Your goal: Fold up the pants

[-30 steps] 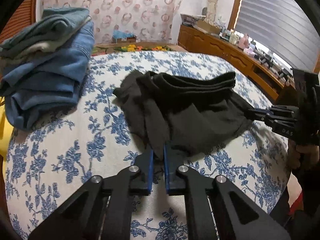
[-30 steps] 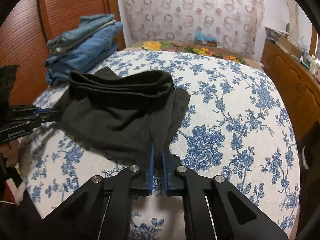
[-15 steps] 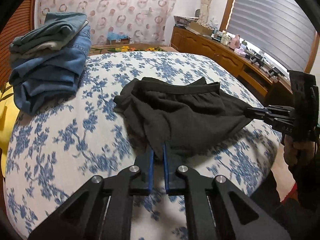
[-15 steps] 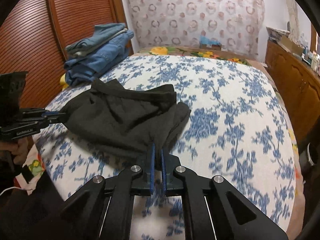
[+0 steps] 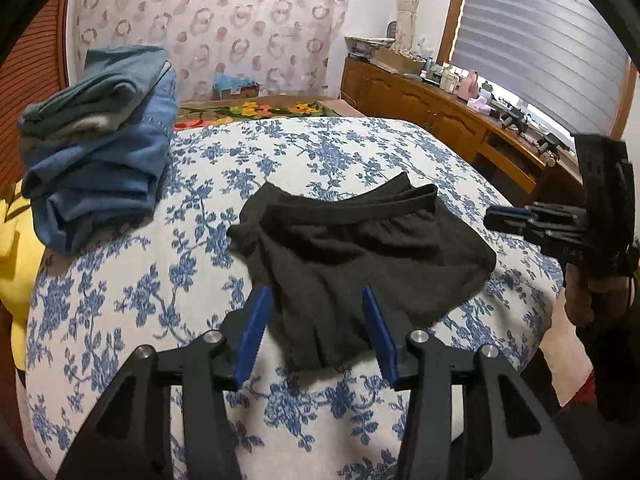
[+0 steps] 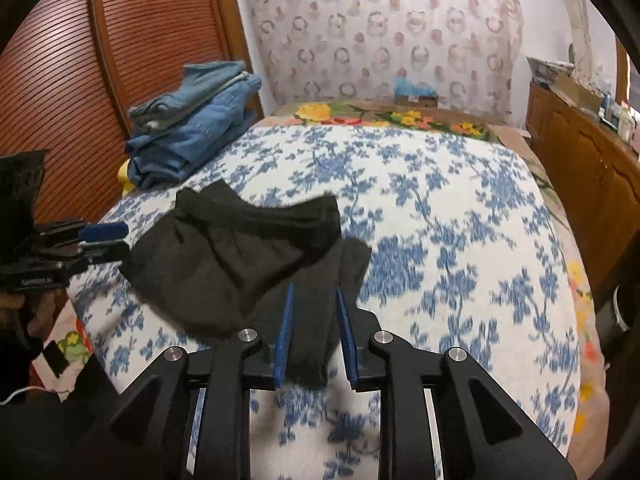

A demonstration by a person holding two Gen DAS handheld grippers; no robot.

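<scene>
Both grippers are letting go now: a second ago each one was pinched shut on a bottom corner of the black pants (image 5: 360,256), and the whole camera view is sitting higher and further back than it was. So the left gripper (image 5: 316,332) is hanging wide open with nothing in it, the near edge of the pants just lying between its blue pads (image 5: 252,332), and the right gripper (image 6: 314,332) is sitting about half open, also holding nothing, with a strip of the fabric running loose between its fingers. Pants are lying folded over, waistband on the far side, on the blue flower bedspread (image 5: 320,148), with the stack of jeans (image 5: 100,148) well off to the left of the pants. Looks to me like the fold is basically done, maybe one more fold or a tidy-up left. If I were doing this bit, I'd be pulling both grippers straight back and up so the pads aren't dragging that near edge along, because it's already looking a bit lumpy on the left. Then I'd be checking the corners line up before regrabbing anything.
</scene>
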